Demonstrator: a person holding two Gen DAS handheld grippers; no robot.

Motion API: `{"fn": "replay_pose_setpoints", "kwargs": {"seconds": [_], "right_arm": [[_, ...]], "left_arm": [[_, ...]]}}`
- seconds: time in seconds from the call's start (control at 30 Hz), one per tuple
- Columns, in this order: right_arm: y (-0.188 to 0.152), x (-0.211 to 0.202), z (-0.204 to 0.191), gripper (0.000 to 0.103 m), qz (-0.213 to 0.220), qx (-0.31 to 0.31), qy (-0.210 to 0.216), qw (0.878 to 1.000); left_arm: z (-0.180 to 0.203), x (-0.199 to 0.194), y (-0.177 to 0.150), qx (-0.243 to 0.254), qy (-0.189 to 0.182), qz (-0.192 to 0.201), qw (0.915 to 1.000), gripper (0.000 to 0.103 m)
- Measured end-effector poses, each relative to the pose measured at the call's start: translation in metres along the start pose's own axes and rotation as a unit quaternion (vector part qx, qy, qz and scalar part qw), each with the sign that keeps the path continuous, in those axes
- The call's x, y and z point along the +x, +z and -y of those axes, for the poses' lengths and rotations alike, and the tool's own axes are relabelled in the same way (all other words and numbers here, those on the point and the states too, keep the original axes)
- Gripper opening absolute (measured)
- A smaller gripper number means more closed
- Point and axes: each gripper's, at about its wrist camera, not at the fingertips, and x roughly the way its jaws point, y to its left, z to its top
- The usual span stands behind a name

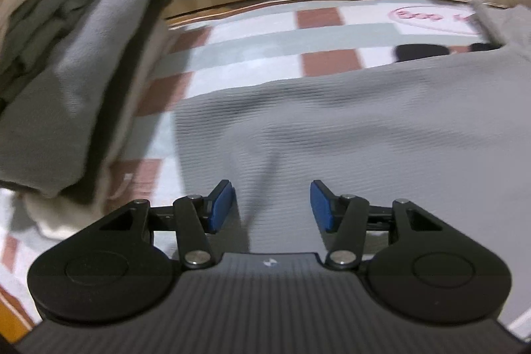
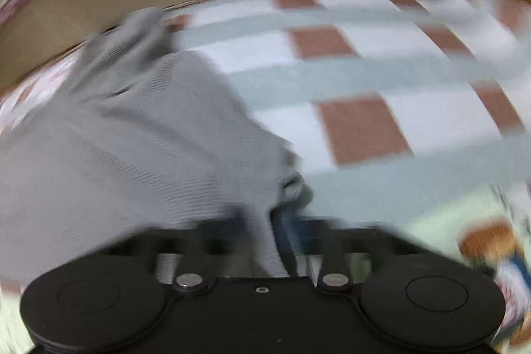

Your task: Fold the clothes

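Right claw (image 2: 270,221) pinches the grey garment's (image 1: 348,135) edge, cloth trailing toward ten o'clock; left claw (image 1: 271,204) gapes wide and empty, garment lying dead ahead at twelve

The grey ribbed garment (image 1: 348,128) lies spread flat on the checked sheet, filling the left wrist view from 6 o'clock out to 3 o'clock, with shallow creases across its middle. In the right wrist view the same garment (image 2: 139,135) runs from 9 o'clock to 6 o'clock, its edge bunched and lifted. A stack of folded clothes (image 1: 66,82), grey over cream, sits at 9 o'clock in the left wrist view, just beside it.
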Motion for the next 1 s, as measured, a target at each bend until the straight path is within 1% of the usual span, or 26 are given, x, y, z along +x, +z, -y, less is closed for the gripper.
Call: {"fn": "replay_pose_setpoints", "kwargs": {"seconds": [0.07, 0.1, 0.13, 0.2, 0.23, 0.3, 0.33, 0.43, 0.5, 0.57, 0.63, 0.67, 0.7, 0.73, 0.8, 0.83, 0.9, 0.97, 1.0], "right_arm": [[0.005, -0.019, -0.009, 0.008, 0.029, -0.043, -0.023, 0.998], [0.007, -0.025, -0.011, 0.008, 0.035, -0.055, -0.036, 0.997], [0.007, -0.022, -0.007, 0.008, 0.024, -0.051, -0.052, 0.997], [0.007, -0.015, 0.001, 0.011, 0.002, -0.043, -0.084, 0.996], [0.007, -0.011, 0.005, 0.009, -0.01, -0.038, -0.1, 0.994], [0.007, -0.004, 0.013, 0.016, -0.032, -0.03, -0.132, 0.99], [0.008, -0.003, 0.017, 0.02, -0.037, -0.024, -0.14, 0.989], [0.025, -0.016, 0.019, 0.021, 0.009, 0.004, -0.082, 0.997], [0.049, -0.014, 0.007, 0.028, 0.039, -0.005, -0.038, 0.999], [0.073, -0.003, -0.009, 0.043, 0.058, -0.033, 0.012, 0.998], [0.095, 0.014, -0.029, 0.048, 0.073, -0.072, 0.055, 0.993], [0.105, 0.024, -0.039, 0.049, 0.077, -0.092, 0.075, 0.99], [0.114, 0.034, -0.048, 0.049, 0.076, -0.108, 0.093, 0.987], [0.121, 0.045, -0.057, 0.048, 0.066, -0.117, 0.105, 0.985], [0.129, 0.059, -0.071, 0.048, 0.055, -0.135, 0.127, 0.981], [0.13, 0.064, -0.077, 0.048, 0.047, -0.139, 0.145, 0.978], [0.131, 0.08, -0.087, 0.048, 0.013, -0.135, 0.182, 0.974], [0.124, 0.088, -0.094, 0.049, -0.001, -0.144, 0.173, 0.974], [0.119, 0.093, -0.097, 0.049, -0.007, -0.154, 0.164, 0.974]], "left_arm": [[0.006, -0.001, -0.001, 0.01, -0.007, -0.005, 0.9999, 0.052], [0.009, 0.0, -0.003, 0.02, -0.001, -0.009, 0.9998, 0.053], [0.008, 0.0, -0.003, 0.015, -0.002, -0.01, 0.9998, 0.054], [0.007, -0.001, -0.002, 0.006, -0.004, -0.012, 0.9999, 0.054], [0.005, 0.001, -0.002, 0.0, -0.006, -0.015, 0.9999, 0.055], [0.003, 0.001, -0.001, -0.007, -0.008, -0.017, 0.9998, 0.055], [0.003, 0.001, -0.001, -0.007, -0.009, -0.017, 0.9998, 0.055], [0.01, -0.006, 0.009, -0.007, -0.032, -0.001, 0.9995, 0.055], [0.021, -0.013, 0.026, -0.022, -0.079, 0.02, 0.9964, 0.055], [0.042, -0.014, 0.048, -0.024, -0.136, 0.033, 0.9899, 0.056], [0.068, -0.011, 0.072, -0.017, -0.195, 0.039, 0.9799, 0.057], [0.084, -0.007, 0.085, -0.003, -0.215, 0.039, 0.9758, 0.057], [0.103, -0.002, 0.098, 0.007, -0.231, 0.043, 0.972, 0.058], [0.121, 0.003, 0.11, 0.016, -0.247, 0.047, 0.9679, 0.059], [0.157, 0.017, 0.134, 0.031, -0.277, 0.049, 0.9591, 0.062], [0.174, 0.025, 0.146, 0.035, -0.291, 0.048, 0.9547, 0.062], [0.208, 0.046, 0.163, 0.058, -0.3, 0.042, 0.9512, 0.062], [0.232, 0.064, 0.176, 0.081, -0.304, 0.027, 0.9489, 0.062], [0.242, 0.074, 0.182, 0.085, -0.295, 0.021, 0.9516, 0.062]]}}
